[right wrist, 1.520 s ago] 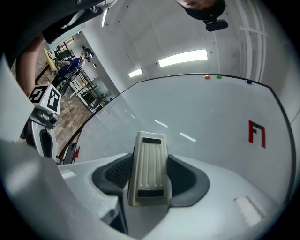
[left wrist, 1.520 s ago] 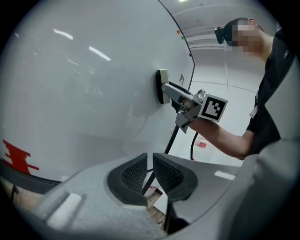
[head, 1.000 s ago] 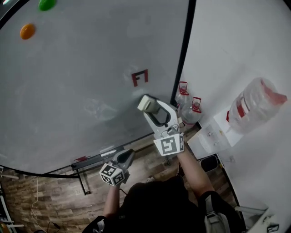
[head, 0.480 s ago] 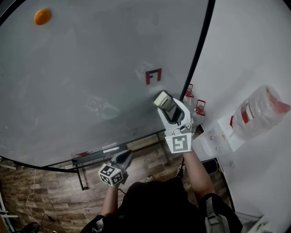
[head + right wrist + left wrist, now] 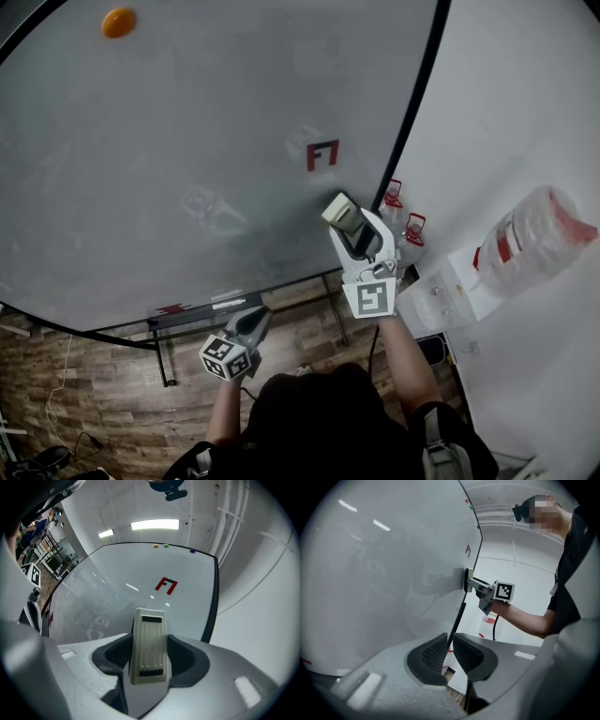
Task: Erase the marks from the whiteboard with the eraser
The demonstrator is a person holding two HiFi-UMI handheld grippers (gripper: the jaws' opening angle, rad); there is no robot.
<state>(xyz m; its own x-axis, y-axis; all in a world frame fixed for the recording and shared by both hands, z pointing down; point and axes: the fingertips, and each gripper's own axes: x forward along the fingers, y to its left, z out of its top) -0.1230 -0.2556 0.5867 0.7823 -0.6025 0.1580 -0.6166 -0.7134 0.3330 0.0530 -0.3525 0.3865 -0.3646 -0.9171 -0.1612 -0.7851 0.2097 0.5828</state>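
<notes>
The whiteboard (image 5: 187, 141) bears a red F-shaped mark (image 5: 322, 155) near its right edge. My right gripper (image 5: 343, 219) is shut on a beige eraser (image 5: 337, 212), which sits just below that mark. In the left gripper view the eraser (image 5: 468, 579) rests against the board under the mark (image 5: 468, 551). The right gripper view shows the eraser (image 5: 149, 651) clamped between the pads, with the mark (image 5: 166, 585) ahead. My left gripper (image 5: 259, 319) hangs low by the board's tray, its jaws close together on nothing (image 5: 447, 645).
An orange magnet (image 5: 118, 22) sticks at the board's top left. The tray (image 5: 202, 314) holds a red marker (image 5: 171, 308). Two red-capped bottles (image 5: 392, 202) stand right of the black frame (image 5: 412, 122), and a large water jug (image 5: 534, 244) lies further right.
The head view has swung right and down, so the green magnet has left the picture. The eraser stays just below the red mark. The left gripper has barely moved.
</notes>
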